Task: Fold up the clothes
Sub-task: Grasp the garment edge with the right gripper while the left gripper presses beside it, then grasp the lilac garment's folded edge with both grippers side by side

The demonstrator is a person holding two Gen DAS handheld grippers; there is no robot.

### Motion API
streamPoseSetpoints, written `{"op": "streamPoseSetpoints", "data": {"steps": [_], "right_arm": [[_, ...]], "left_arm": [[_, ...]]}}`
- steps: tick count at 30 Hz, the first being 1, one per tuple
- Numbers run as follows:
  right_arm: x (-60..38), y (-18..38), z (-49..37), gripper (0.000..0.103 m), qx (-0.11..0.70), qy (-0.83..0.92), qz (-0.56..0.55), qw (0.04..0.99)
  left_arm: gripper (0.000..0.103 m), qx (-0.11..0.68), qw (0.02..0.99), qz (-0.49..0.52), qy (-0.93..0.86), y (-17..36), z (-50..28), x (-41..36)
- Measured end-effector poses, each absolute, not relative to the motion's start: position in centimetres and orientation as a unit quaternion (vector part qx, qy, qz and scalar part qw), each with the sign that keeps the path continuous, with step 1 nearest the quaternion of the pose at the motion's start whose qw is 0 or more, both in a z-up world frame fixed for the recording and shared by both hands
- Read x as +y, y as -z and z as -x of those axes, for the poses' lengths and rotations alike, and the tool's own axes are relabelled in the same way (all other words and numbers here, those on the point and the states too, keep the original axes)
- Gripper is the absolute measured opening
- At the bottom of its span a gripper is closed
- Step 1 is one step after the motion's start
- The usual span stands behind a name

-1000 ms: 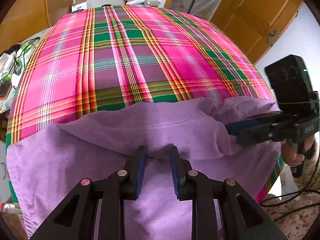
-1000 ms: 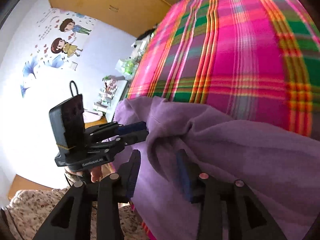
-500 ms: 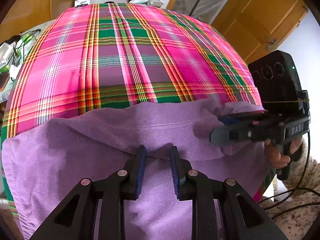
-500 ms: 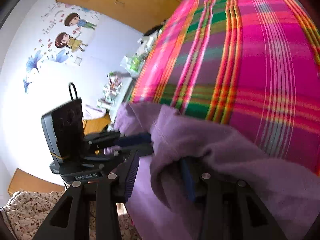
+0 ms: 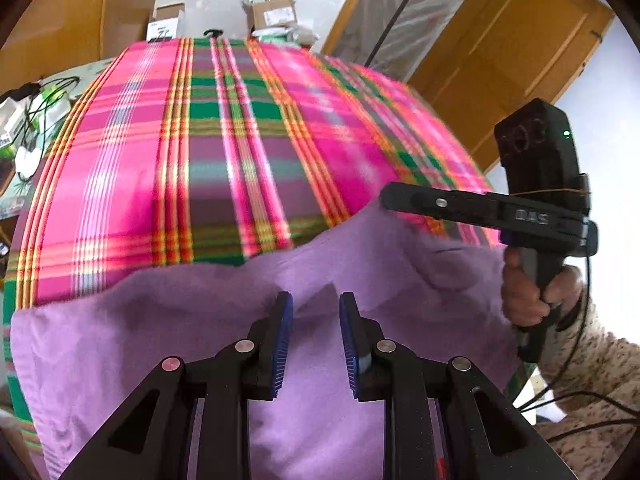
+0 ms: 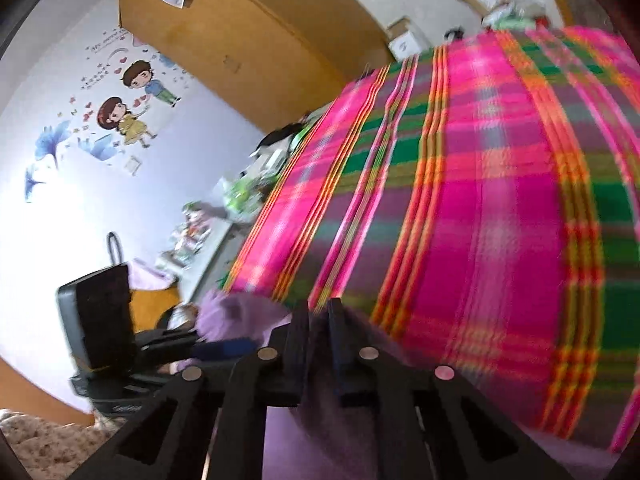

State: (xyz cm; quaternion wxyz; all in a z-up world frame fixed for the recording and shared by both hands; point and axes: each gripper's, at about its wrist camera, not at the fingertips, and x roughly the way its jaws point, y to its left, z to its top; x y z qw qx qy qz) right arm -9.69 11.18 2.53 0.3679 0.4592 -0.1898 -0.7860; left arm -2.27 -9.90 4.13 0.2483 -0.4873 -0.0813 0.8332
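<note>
2 grippers at the near edge of a purple garment (image 5: pixel 320 412) on a plaid-covered surface (image 5: pixel 224 168).

The left wrist view shows the left gripper (image 5: pixel 316 332) partly open with a raised fold between its fingers, pad contact unclear; to its right the right gripper (image 5: pixel 390 196) lifts the edge, a hand (image 5: pixel 528 296) on its handle. Only the right wrist view shows the right gripper (image 6: pixel 319 320) closing, purple cloth pinched between its nearly shut pads, and wall stickers (image 6: pixel 120 108). Cardboard boxes (image 5: pixel 272 14) sit beyond the surface, contents unseen.
</note>
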Motion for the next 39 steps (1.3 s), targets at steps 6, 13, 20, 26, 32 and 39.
{"op": "streamPoseSetpoints", "data": {"steps": [6, 13, 20, 26, 32, 39], "right_arm": [[11.2, -3.3, 10.0, 0.010, -0.165, 0.804, -0.456, 0.345], [15.6, -3.6, 6.9, 0.012, -0.186, 0.832, -0.428, 0.300], [20.1, -2.6, 4.3, 0.015, -0.219, 0.842, -0.427, 0.247], [22.0, -1.4, 3.5, 0.015, -0.238, 0.839, -0.437, 0.221], [22.4, -0.6, 3.5, 0.015, -0.245, 0.835, -0.443, 0.215], [22.2, -0.5, 3.5, 0.015, -0.235, 0.839, -0.445, 0.208]], "left_arm": [[0.025, -0.055, 0.269, 0.484, -0.831, -4.5, 4.2, -7.6], [0.037, 0.004, 0.327, 0.480, -0.814, -4.8, 6.0, -5.1], [0.042, 0.048, 0.333, 0.502, -0.797, -3.1, 8.7, -4.0], [0.044, 0.022, 0.352, 0.521, -0.777, -2.1, 10.7, -4.0], [0.045, 0.027, 0.355, 0.536, -0.765, -1.4, 11.9, -2.9], [0.019, 0.013, 0.357, 0.525, -0.773, -1.0, 12.1, -2.6]]}}
